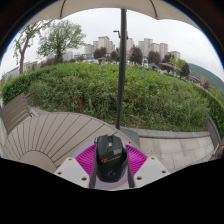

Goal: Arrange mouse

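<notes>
A black computer mouse (110, 158) with a scroll wheel and a small gold logo sits between my two fingers, whose magenta pads (87, 160) press against its left and right sides. My gripper (111, 163) is shut on the mouse and holds it up in the air above a round wooden slatted table (45, 135). The front of the mouse points away from me, towards the hedge. Its underside is hidden.
A wooden chair (14, 110) stands left of the table. A dark parasol pole (123, 65) rises just beyond the mouse. Pale paving (175, 145) lies to the right. A wide green hedge (120, 92) and tower blocks (140, 48) lie beyond.
</notes>
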